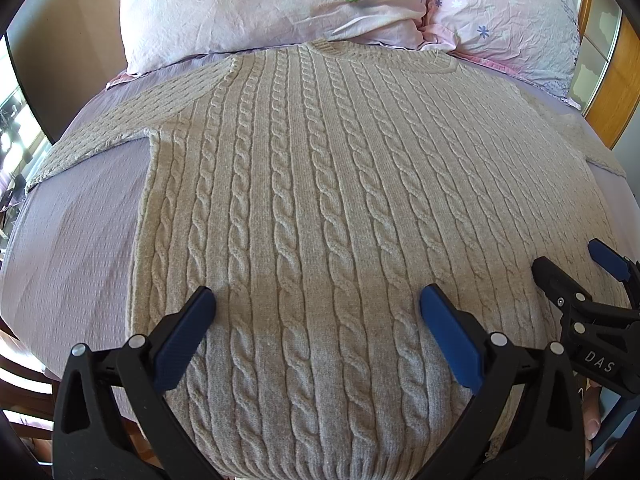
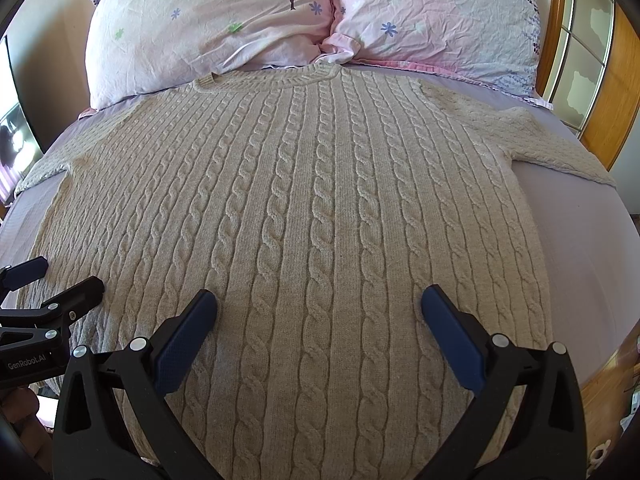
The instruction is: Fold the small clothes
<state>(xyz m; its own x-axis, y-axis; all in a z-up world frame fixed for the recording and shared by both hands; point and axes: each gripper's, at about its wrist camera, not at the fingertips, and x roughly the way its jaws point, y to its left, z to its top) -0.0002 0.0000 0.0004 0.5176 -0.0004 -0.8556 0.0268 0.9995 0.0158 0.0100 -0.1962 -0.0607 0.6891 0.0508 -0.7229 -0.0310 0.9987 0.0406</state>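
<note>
hidden: sweater (image 2: 312, 216) hem cut off at 6 o'clock, sleeve ends run out of view | axis: 6–12, collar at 12 by pillows (image 2: 224, 24) | place: flat on bed (image 2: 580, 248) | left gripper (image 1: 318, 320), right gripper (image 2: 319, 320): both spread wide, empty, over hem

A bed (image 1: 72, 240) dressed in a pale lilac textured sheet fills both views. Flat on it, front up, lies a beige cable-knit sweater (image 1: 320, 200) — sleeves spread toward the left and right edges, ribbed collar toward the top of the frame. Behind the collar, two pillows sit side by side — a whitish floral pillow (image 2: 200, 32) at upper left, a pink floral pillow (image 2: 440, 20) at upper right.
</note>
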